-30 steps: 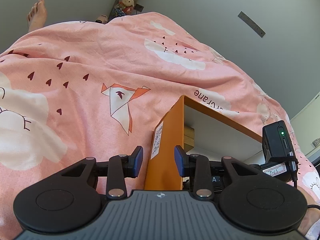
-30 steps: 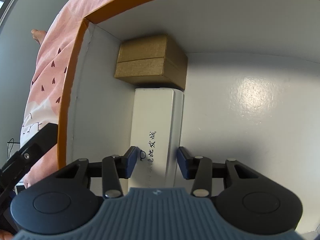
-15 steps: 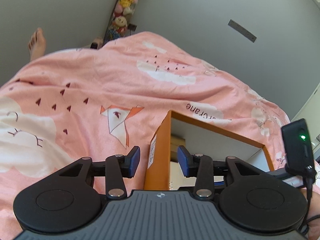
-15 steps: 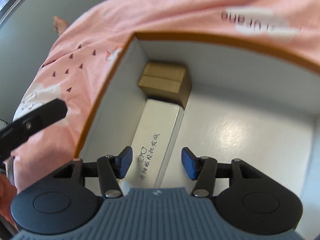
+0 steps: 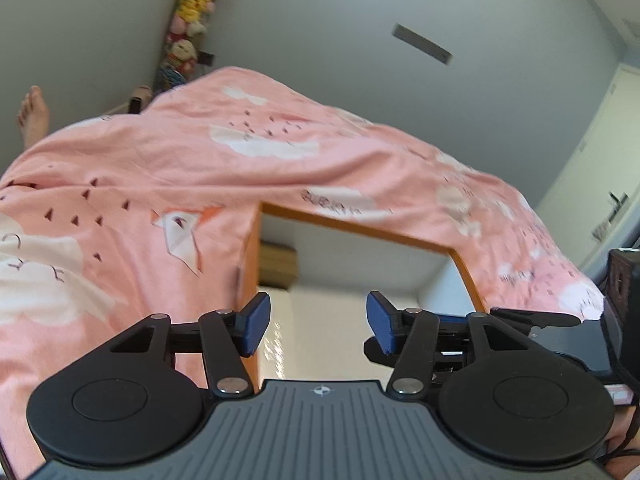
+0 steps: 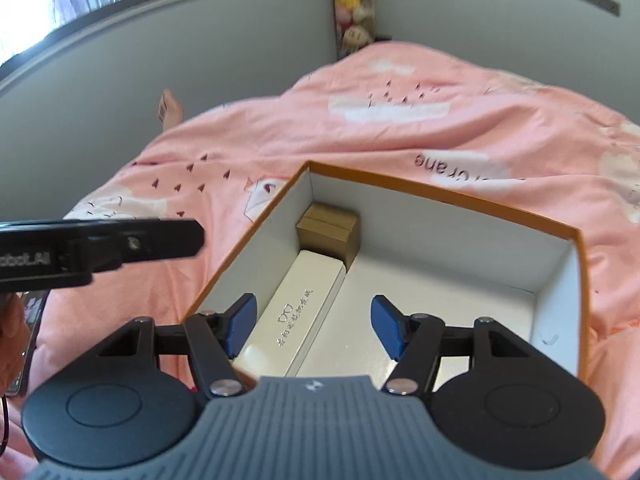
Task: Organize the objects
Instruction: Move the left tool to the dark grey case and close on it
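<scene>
Already the pink printed bedspread (image 6: 400,128) carries the orange-walled, white-lined cardboard box (image 6: 452,200), open at centre. Inside, along its nine-o'clock wall, lies the long white glasses case (image 6: 296,312), the small gold carton (image 6: 328,228) touching it at twelve o'clock. Both look stowed; most of the floor is bare. Right gripper (image 6: 312,326) and left gripper (image 5: 318,324) have just been opening, jaws apart, nothing between.

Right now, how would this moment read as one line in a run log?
left gripper: open, empty | right gripper: open, empty, above white case | white case: in orange box, touching brown box | bedspread: under orange box
</scene>
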### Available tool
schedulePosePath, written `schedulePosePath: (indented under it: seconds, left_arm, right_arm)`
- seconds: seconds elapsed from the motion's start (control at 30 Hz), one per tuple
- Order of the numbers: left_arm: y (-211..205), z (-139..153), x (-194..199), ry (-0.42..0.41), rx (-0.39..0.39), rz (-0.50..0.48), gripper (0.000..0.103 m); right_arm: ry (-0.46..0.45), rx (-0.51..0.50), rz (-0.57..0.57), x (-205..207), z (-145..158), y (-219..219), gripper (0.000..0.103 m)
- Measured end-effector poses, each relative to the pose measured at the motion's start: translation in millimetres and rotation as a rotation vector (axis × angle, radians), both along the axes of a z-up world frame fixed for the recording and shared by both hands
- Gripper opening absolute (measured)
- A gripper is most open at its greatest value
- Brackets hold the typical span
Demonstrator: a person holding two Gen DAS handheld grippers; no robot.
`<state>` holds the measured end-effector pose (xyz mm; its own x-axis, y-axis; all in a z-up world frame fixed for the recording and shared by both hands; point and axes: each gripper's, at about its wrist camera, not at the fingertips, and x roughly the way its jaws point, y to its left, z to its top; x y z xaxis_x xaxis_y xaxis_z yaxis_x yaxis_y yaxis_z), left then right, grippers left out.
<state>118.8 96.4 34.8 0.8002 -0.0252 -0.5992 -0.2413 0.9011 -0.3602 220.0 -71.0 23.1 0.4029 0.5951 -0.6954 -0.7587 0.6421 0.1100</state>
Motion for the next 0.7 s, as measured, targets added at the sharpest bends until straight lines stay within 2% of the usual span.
schedulePosePath:
  seconds: [0.2,0.3,0.37,0.43,0.53,0.7]
  left_arm:
    - [-16.2,-8.5,-9.4,0.061,-0.013,-0.087,0.062]
    - [-17.8,-24.1,-11.2,0.127,-0.046,-0.115,0.062]
    - [-17.4,-39.0,-9.4,0.188,-0.072,-0.122,0.062]
    - [-16.4,-54.5,-8.3,0.244,-0.114,-0.132,0.062]
    - [-18.6,-74.0,-6.8,0.296,-0.185,-0.161,0.062]
    - [-31.3,-99.8,3.6,0.349,-0.199,-0.191,0.064]
  right_arm:
    - [-0.039,0.019,-0.077,-31.5,-13.2,-31.2,0.064]
    - [-0.003,-0.002,-0.144,-36.1,-29.0,-47.5,0.062]
    - [-0.019,-0.005,-0.176,-40.9,-36.1,-57.0,0.06]
    - [0.022,-0.036,-0.207,-39.7,-46.8,-60.8,0.055]
    - [0.117,-0.044,-0.23,-37.1,-66.4,-71.7,0.054]
    - [0.237,-0.086,-0.303,-25.5,-99.3,-88.0,0.054]
